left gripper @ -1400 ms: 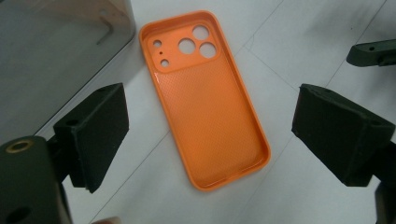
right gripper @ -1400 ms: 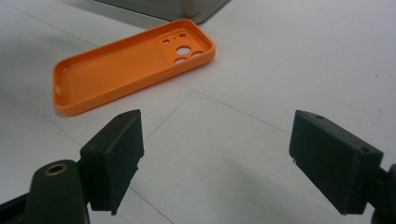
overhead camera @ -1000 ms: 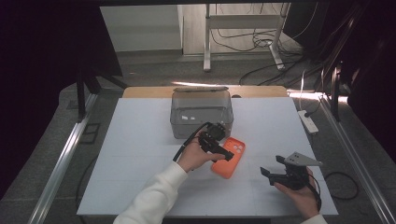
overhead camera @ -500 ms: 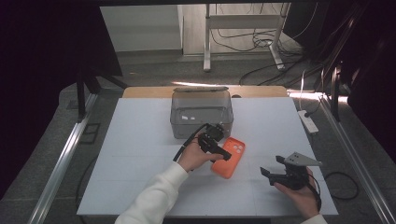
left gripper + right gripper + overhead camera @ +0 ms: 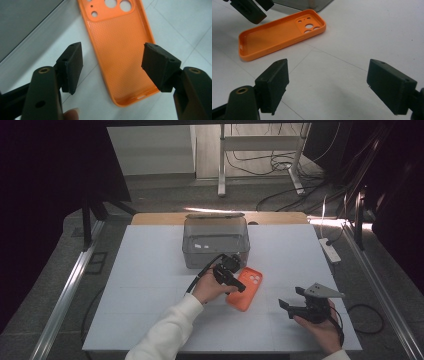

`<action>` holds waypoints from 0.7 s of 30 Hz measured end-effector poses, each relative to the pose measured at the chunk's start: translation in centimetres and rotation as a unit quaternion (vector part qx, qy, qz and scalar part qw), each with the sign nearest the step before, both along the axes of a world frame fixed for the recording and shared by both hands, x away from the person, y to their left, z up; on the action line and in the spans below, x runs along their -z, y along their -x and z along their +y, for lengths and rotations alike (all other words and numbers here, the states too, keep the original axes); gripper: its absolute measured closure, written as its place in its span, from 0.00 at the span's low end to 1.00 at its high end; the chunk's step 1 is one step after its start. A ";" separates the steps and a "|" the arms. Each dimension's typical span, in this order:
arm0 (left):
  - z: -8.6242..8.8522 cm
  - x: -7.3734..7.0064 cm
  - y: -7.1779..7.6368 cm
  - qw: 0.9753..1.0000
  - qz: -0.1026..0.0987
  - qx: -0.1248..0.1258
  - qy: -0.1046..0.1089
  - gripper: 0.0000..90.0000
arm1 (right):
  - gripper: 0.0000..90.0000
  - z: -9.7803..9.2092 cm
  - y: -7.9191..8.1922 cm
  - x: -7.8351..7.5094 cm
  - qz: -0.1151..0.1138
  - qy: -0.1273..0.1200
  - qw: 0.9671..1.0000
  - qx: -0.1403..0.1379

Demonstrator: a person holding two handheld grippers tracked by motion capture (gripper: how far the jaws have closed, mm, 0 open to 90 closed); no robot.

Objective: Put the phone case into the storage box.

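Note:
An orange phone case [image 5: 246, 290] lies open side up on the white table [image 5: 140, 285], just in front of a clear plastic box [image 5: 216, 240]. My left gripper [image 5: 234, 284] hovers open over the case's left edge. In the left gripper view the jaws straddle the lower part of the case [image 5: 120, 37] without touching it, and the gripper [image 5: 113, 58] holds nothing. My right gripper [image 5: 294, 303] stands open near the front right of the table, apart from the case. In the right gripper view the case [image 5: 279, 35] lies ahead to the left of the empty gripper [image 5: 328, 80].
The clear box [image 5: 22, 22] stands close behind the case, its corner [image 5: 307, 3] near the case's camera end. A white power strip [image 5: 331, 251] lies at the table's right edge. One jaw of the left gripper [image 5: 249, 8] shows over the case's bottom end.

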State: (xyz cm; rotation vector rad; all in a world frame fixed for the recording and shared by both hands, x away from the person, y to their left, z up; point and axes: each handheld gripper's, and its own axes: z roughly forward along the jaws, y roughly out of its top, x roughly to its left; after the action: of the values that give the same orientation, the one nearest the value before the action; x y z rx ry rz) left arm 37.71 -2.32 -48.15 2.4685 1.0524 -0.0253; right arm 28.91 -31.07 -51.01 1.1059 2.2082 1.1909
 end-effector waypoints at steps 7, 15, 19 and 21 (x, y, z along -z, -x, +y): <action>-0.2 0.6 -0.2 1.000 0.002 -0.005 -0.013 0.48 | 0.20 0.0 0.0 0.0 0.000 0.002 1.000 0.000; -0.2 1.0 -0.4 1.000 0.004 -0.005 -0.029 0.57 | 0.20 0.0 0.0 0.0 0.001 0.000 1.000 -0.001; -0.3 1.3 -0.4 0.999 0.004 -0.008 -0.032 0.59 | 0.20 0.0 0.0 0.0 0.001 0.000 1.000 -0.001; -0.2 1.3 -0.5 0.999 0.005 -0.002 -0.038 0.60 | 0.20 0.0 0.0 0.0 0.001 0.000 1.000 -0.001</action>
State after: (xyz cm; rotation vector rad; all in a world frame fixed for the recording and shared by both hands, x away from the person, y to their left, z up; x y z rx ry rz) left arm 38.21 -2.54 -49.42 2.5364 1.0819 0.0039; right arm 28.93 -31.05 -51.05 1.1050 2.2105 1.1912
